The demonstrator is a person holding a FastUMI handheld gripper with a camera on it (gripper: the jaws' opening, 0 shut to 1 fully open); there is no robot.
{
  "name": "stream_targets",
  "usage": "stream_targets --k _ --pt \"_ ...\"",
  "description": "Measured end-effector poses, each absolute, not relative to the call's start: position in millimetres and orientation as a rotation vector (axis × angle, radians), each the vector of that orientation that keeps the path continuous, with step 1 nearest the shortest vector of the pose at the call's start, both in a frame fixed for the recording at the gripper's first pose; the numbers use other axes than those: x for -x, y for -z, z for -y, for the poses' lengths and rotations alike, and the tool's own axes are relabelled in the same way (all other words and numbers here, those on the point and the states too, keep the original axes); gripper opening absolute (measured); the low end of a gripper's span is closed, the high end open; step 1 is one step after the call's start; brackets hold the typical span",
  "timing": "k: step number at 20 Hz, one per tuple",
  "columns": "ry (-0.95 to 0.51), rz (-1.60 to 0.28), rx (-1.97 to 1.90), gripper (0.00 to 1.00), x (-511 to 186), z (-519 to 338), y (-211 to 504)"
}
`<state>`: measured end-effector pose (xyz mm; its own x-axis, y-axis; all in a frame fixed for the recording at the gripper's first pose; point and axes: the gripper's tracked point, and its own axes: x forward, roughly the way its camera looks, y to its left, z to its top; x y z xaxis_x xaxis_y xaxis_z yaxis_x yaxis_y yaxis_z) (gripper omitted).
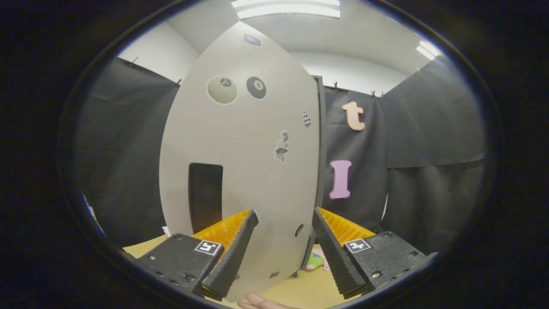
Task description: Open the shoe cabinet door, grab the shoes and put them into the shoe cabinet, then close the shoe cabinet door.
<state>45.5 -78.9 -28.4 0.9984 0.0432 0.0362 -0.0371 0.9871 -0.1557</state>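
The grey shoe cabinet door (240,141) stands upright right in front of me, with round and small stickers on its face. A tall black handle (206,195) sits low on it, just beyond my left finger. My gripper (284,213) is open, its fingers spread in front of the door's lower part and holding nothing. The door's edge runs down just inside the right finger (332,244). A dark strip of the cabinet body (321,141) shows behind that edge. Low between door and right finger peeks a pink and green shoe (315,260) on the table.
The cabinet stands on a light wooden tabletop (300,289). A person's fingers (261,302) show under the gripper. Black cloth walls (429,141) close the booth on both sides of the cabinet.
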Motion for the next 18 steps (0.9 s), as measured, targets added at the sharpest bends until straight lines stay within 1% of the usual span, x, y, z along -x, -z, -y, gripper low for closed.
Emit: stream_targets --k 5,9,13,18 --pt "-0.092 0.015 0.101 0.92 -64.0 3.4 55.9" --pt "-0.099 0.039 0.095 0.96 -68.0 -22.8 65.0" --pt "-0.101 0.053 0.11 0.98 -50.1 -33.2 70.7" --pt "-0.014 0.014 0.071 0.98 -19.6 -6.5 89.6"
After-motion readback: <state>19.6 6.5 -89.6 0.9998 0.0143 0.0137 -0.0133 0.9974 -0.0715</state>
